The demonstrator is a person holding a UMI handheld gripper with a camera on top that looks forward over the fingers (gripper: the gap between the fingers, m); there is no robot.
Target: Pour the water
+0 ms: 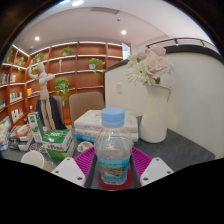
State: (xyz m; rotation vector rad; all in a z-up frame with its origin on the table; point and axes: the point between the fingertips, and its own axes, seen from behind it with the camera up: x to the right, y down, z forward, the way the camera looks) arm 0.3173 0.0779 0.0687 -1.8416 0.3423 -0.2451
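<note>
We see the water bottle [113,150] standing upright between our tongs [113,166], long axis vertical, blue cap up; both pads [85,160] seem to press its sides, so we judge it gripped; no receiving cup shows ahead.

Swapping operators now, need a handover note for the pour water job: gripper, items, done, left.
Gripper: shut on the water bottle, both pink pads against its sides.
Water bottle: upright, blue cap still on, water inside.
Ahead: white vase with flowers beyond the fingers on the table; a white box behind the bottle.
Done: bottle gripped.
Left: cap off, then pour. No cup clearly in view; target uncertain.
</note>
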